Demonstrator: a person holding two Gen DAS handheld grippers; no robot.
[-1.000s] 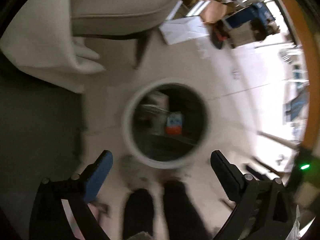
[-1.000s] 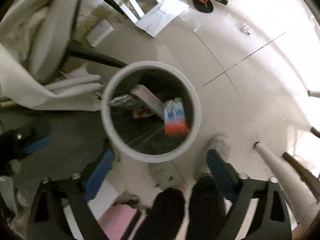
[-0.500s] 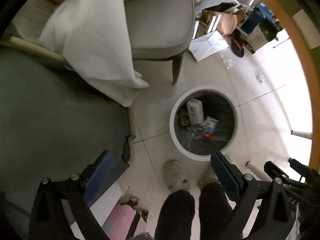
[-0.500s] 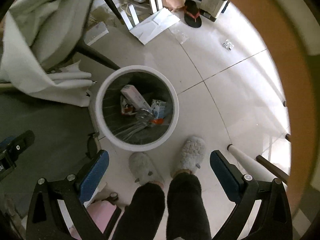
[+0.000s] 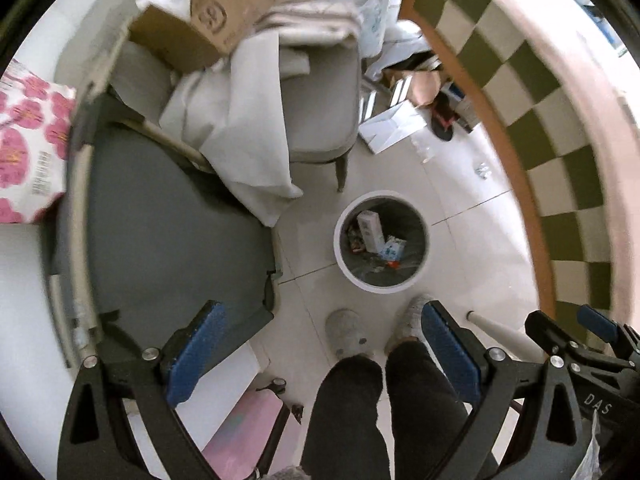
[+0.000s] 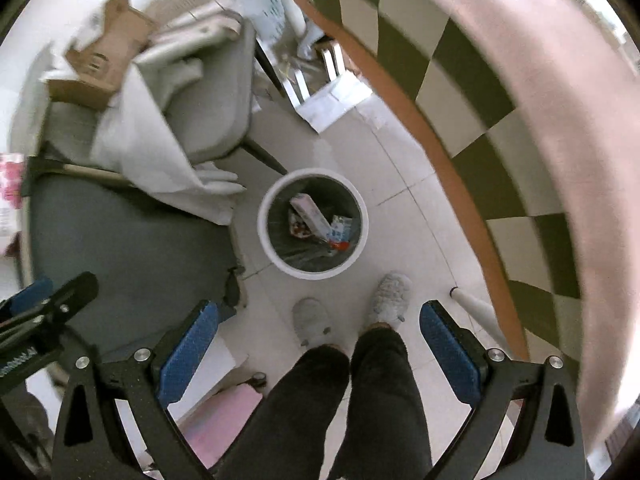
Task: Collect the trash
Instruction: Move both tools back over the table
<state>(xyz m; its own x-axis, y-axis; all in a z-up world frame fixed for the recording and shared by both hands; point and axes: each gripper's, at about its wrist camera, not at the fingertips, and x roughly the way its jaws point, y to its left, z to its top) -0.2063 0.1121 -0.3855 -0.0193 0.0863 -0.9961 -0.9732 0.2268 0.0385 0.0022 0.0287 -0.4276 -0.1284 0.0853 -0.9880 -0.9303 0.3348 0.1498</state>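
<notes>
Both grippers, left gripper (image 5: 320,354) and right gripper (image 6: 318,346), hang with fingers wide, holding nothing. 1 white bin (image 5: 382,242) stands on the floor at 12 o'clock, holding 2 cartons (image 6: 308,210) plus wrappers. 2 slippers (image 6: 390,294) stand just below it; 1 chair (image 5: 320,108) at 11 o'clock.
</notes>
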